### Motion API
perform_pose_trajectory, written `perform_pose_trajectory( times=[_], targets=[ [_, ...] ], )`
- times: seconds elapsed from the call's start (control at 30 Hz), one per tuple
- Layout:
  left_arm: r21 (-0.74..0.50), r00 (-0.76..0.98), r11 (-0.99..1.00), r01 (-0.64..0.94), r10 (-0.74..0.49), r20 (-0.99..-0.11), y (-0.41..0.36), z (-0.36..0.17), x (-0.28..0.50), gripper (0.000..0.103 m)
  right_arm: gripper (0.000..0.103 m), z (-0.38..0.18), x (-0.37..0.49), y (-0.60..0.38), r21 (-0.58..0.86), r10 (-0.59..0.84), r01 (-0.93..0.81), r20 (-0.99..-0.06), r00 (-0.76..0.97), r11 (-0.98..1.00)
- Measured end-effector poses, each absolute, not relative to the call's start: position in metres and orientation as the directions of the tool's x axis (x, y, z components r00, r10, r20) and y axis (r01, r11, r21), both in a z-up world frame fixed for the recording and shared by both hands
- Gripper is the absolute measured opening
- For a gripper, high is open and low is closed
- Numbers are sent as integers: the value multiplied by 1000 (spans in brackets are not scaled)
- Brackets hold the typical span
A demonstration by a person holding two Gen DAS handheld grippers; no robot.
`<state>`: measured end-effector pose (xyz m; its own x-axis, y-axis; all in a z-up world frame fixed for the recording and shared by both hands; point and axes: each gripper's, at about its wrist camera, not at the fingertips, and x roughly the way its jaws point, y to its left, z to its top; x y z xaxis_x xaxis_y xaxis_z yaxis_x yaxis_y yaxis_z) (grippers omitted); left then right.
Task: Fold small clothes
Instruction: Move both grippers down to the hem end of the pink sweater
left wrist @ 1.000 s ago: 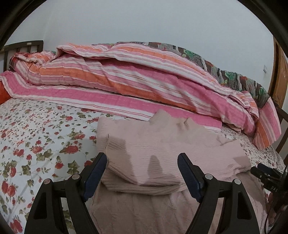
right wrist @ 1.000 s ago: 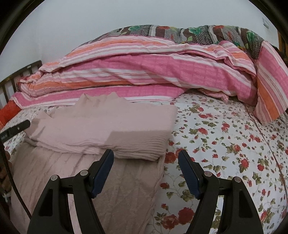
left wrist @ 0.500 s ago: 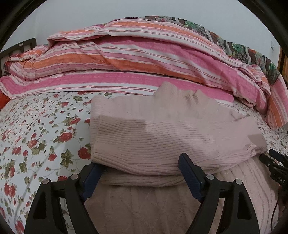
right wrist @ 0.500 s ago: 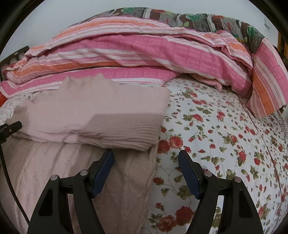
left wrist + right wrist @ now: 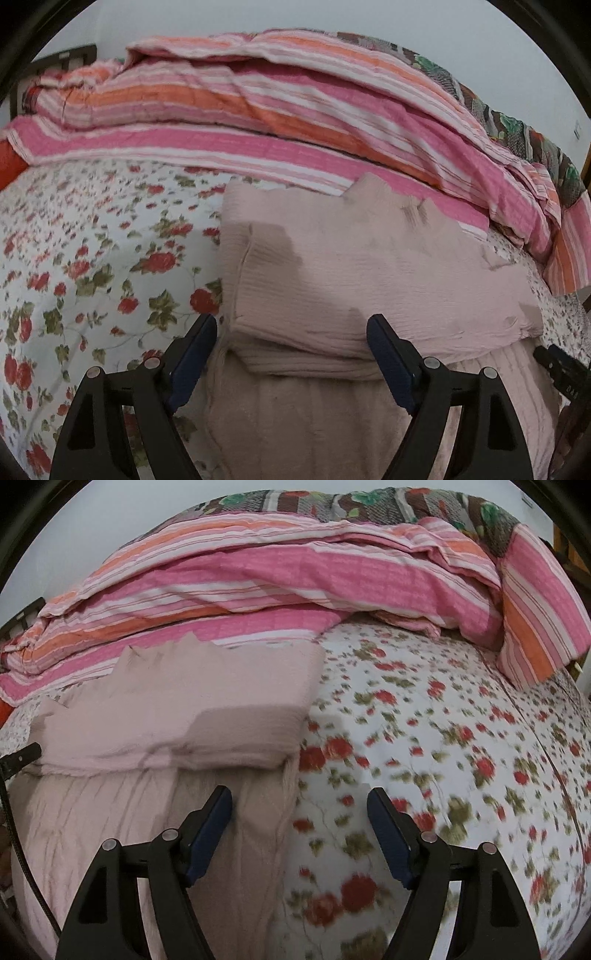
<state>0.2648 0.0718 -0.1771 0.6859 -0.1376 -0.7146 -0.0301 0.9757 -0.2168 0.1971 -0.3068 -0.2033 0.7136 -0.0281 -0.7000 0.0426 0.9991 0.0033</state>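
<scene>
The floral sheet (image 5: 92,258) covers the bed on the left; the left hand-held gripper (image 5: 291,354) hangs released, jaws spread either side of the folded edge of the pink sweater (image 5: 351,280), gripping nothing; the sweater lies mid-bed, its upper part folded over the lower, just before the striped quilt (image 5: 295,110); the right hand-held gripper (image 5: 299,823) is released too, straddling the sweater's right edge (image 5: 166,720) and the sheet (image 5: 461,757).
</scene>
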Motion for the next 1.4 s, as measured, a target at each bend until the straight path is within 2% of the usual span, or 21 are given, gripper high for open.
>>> perform_pose_trajectory(
  times=[0.13, 0.3, 0.47, 0.53, 0.67, 0.73, 0.9, 1.23, 1.4],
  targets=[
    [-215, 668, 977, 17, -171, -725, 71, -178, 261, 81, 59, -200, 169, -312, 59, 9, 45, -703, 711, 997],
    [-226, 652, 973, 44, -200, -731, 75, -178, 252, 80, 58, -198, 129, -317, 101, 29, 60, -709, 705, 993],
    [-202, 656, 977, 69, -197, -728, 76, -181, 240, 75, 47, -202, 84, -316, 110, 30, 65, -699, 714, 992],
    [-207, 668, 975, 81, -207, -715, 79, -180, 233, 74, 46, -204, 69, -314, 93, 15, 71, -703, 711, 993],
    [-313, 677, 943, 112, -303, -671, 90, -181, 218, 74, 42, -210, 49, -315, 127, 49, 65, -729, 682, 990],
    [-318, 679, 941, 118, -310, -665, 92, -181, 215, 72, 41, -212, 39, -315, 143, 66, 57, -728, 682, 988],
    [-324, 664, 943, 77, -291, -689, 92, -181, 203, 56, 41, -216, 17, -317, 201, 129, 28, -727, 674, 979],
    [-341, 604, 933, 119, -341, -721, 101, -178, 118, 58, 41, -215, 3, -310, 187, 138, -4, -713, 688, 982],
    [-378, 615, 917, 128, -372, -695, 107, -187, 61, 58, 38, -218, -5, -312, 193, 132, 11, -711, 691, 981]
  ],
)
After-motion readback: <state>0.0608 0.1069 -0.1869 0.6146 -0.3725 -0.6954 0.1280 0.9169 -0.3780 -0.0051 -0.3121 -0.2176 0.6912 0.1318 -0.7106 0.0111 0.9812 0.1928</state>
